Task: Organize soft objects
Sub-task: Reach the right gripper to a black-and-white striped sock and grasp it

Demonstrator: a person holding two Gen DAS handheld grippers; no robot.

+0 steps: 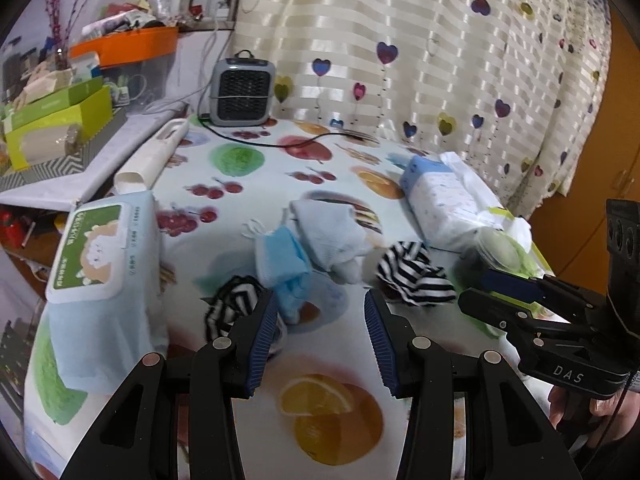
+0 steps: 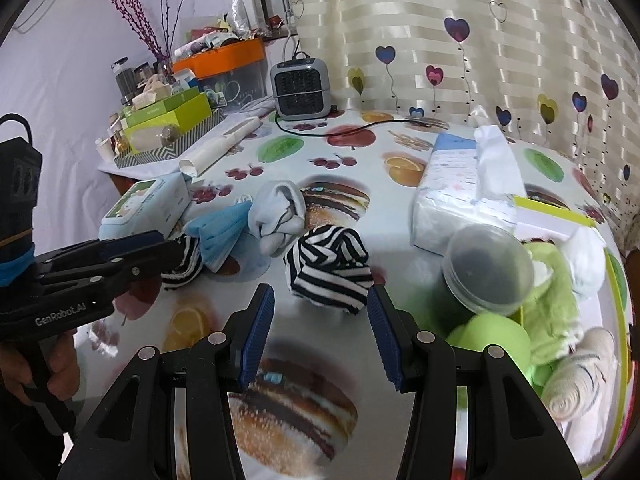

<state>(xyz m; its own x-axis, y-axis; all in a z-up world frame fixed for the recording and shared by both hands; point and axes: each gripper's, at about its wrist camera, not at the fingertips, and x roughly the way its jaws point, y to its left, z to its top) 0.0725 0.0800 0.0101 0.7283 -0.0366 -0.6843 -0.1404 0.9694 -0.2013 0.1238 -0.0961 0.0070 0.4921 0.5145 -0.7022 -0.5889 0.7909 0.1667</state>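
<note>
Striped sock (image 2: 330,270) lies bunched on the table (image 2: 296,400), just left of the tissue pack (image 2: 448,200). Soft, light, floppy; pinch the thick middle. Right tongs (image 2: 321,336) and left tongs (image 1: 320,344) both wide, empty.

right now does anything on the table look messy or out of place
Yes. Two striped socks lie crumpled and apart, with a blue face mask and a balled pale sock loose between them. A heater cord trails across the table.
</note>
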